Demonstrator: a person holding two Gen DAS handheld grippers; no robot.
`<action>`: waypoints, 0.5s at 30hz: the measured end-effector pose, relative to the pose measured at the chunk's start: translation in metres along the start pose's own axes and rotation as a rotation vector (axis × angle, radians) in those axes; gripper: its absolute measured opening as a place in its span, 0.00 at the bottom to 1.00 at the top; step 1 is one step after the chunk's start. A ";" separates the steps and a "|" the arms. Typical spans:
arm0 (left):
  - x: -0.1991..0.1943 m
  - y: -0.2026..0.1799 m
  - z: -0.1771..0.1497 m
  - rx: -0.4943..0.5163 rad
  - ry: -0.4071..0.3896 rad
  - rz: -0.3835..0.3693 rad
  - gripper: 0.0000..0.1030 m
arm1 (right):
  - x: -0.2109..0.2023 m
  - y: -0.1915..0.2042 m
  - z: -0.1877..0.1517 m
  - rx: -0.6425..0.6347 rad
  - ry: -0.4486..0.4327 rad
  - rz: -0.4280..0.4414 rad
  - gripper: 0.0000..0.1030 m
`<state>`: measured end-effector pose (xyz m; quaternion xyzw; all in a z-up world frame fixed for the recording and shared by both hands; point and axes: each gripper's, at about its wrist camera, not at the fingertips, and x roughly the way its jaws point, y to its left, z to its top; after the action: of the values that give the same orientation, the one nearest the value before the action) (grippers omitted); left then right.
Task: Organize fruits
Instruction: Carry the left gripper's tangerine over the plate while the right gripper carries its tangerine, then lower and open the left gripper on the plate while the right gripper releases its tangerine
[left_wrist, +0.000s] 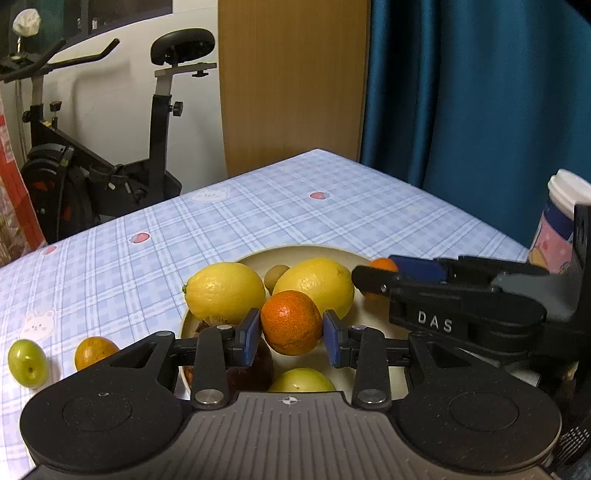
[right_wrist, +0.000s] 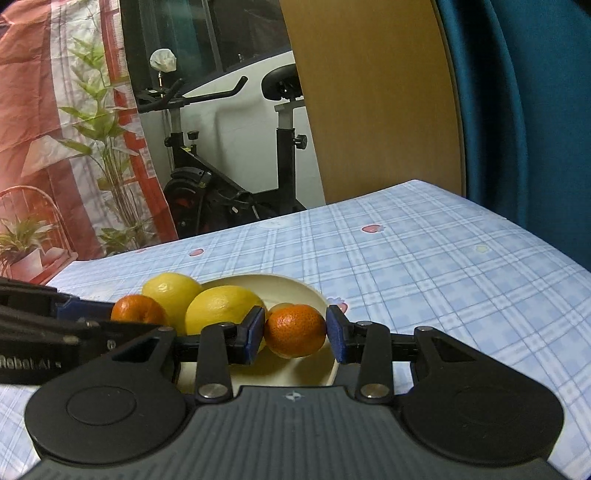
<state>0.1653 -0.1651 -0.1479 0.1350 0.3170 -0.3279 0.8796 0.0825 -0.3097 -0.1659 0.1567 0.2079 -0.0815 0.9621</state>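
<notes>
Orange mandarin (left_wrist: 291, 322), dimpled | left hand-held gripper (left_wrist: 291, 338) clamps it | right hand-held gripper (right_wrist: 295, 336) grips another mandarin (right_wrist: 294, 330)

The left tool (left_wrist: 291, 336) tilts downward at lower centre, its blue pads clamped on an orange (left_wrist: 291, 321). The right tool (right_wrist: 295, 334) sits flatter at lower centre, likewise gripping an orange (right_wrist: 294, 329).
</notes>
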 end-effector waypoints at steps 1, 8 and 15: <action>0.000 0.003 0.001 0.007 0.002 0.003 0.37 | 0.001 0.000 0.000 0.001 0.000 0.003 0.38; 0.007 0.004 0.002 0.023 0.001 0.035 0.37 | 0.004 0.001 0.001 0.005 0.000 0.009 0.38; 0.007 -0.001 0.004 0.040 0.006 0.050 0.38 | 0.004 0.000 0.000 0.022 0.008 0.015 0.38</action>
<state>0.1705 -0.1706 -0.1495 0.1613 0.3097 -0.3115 0.8838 0.0862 -0.3102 -0.1673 0.1691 0.2098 -0.0759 0.9600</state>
